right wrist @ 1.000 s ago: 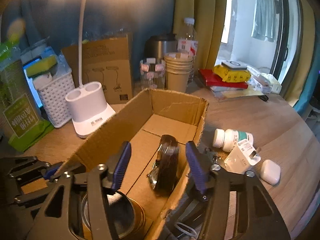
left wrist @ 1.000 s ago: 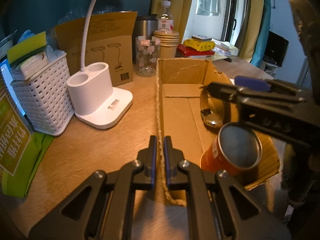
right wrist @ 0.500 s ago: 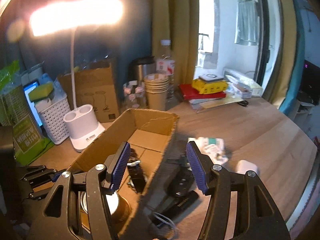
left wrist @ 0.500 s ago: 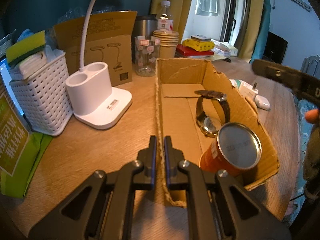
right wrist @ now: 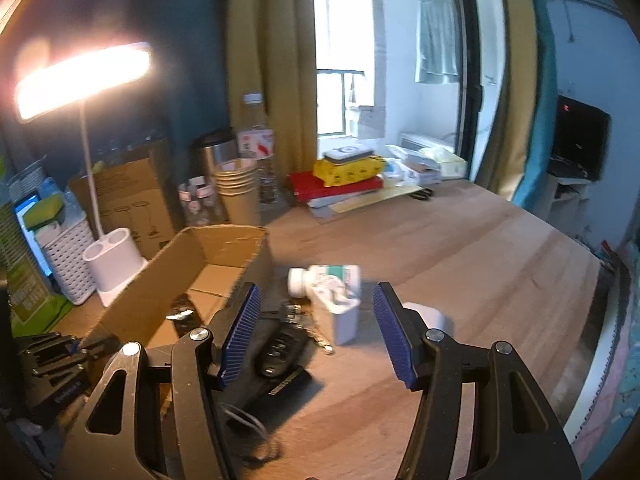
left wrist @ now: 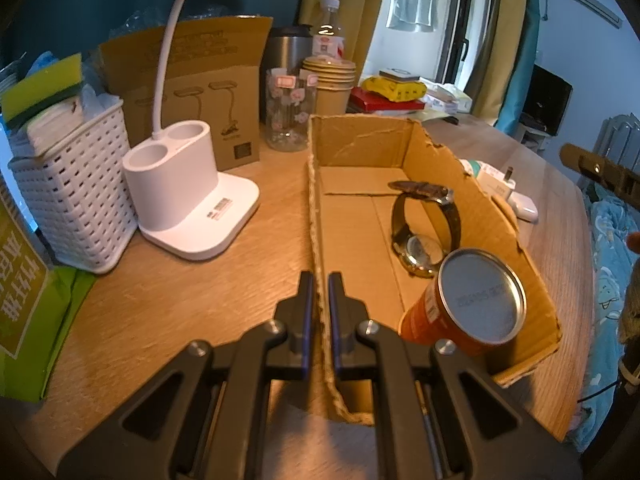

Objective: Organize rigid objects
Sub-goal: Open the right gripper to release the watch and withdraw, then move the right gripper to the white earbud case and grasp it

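1. The left gripper [left wrist: 319,300] is clamped on the near left wall of the box [left wrist: 448,168], its fingers pinching the cardboard edge between them.
2. Inside the box, a watch [left wrist: 424,224] lies on its side at mid-floor, strap looped upward, close to the right wall.
3. An orange can [left wrist: 472,304] sits in the near right corner of the box, just in front of the watch, its silver end tilted toward the camera.
4. The right gripper [right wrist: 316,328] hangs over the table [right wrist: 460,260] to the right of the box, its blue-padded fingers [right wrist: 390,332] wide apart and holding nothing.
5. Between and beyond those fingers, on the table just right of the box, lie a white pill bottle [right wrist: 320,278] on its side, a white charger [right wrist: 346,318] standing near it, and a black key fob [right wrist: 280,350] closer in, beside the box wall.
6. A small white case [right wrist: 430,316] rests on the table just past the right finger.
7. Left of the box stand a white lamp base [left wrist: 188,200] and a white basket [left wrist: 72,200]; the lamp head [right wrist: 80,76] glows above them in the right wrist view.
8. At the far side, paper cups [left wrist: 330,88] and a glass jar [left wrist: 289,110] stand behind the box.
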Available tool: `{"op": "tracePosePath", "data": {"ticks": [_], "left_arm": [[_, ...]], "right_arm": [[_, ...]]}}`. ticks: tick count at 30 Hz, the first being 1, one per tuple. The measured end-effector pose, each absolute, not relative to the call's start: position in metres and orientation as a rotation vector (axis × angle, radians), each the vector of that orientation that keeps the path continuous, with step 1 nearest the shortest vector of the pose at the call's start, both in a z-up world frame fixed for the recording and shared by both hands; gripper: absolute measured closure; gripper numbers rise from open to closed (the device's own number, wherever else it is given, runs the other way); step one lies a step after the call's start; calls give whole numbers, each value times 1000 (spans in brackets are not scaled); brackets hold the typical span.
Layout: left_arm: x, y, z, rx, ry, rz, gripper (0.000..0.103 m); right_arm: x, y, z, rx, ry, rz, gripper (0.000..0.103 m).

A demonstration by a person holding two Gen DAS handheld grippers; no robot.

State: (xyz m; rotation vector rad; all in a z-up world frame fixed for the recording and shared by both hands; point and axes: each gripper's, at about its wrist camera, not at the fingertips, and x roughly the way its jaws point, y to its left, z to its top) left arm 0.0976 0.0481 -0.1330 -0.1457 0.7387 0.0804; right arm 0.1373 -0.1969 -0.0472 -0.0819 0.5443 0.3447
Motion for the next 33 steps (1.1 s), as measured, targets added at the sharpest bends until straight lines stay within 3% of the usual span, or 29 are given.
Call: {"op": "tracePosePath", "data": {"ticks": [4, 7, 16, 33], "left_arm": [[100, 49, -134, -148, 740, 76, 96], [101, 49, -134, -145, 739, 76, 96], [101, 49, -134, -146, 737, 75, 96], [101, 48, -133, -145, 734, 74, 96]], "right_arm": [[136, -213, -49, -69, 541, 314, 40], [134, -220, -48, -63, 533, 299, 30], [142, -237, -51, -61, 531, 262, 30], [222, -233, -121, -112, 725, 212, 30]]}}
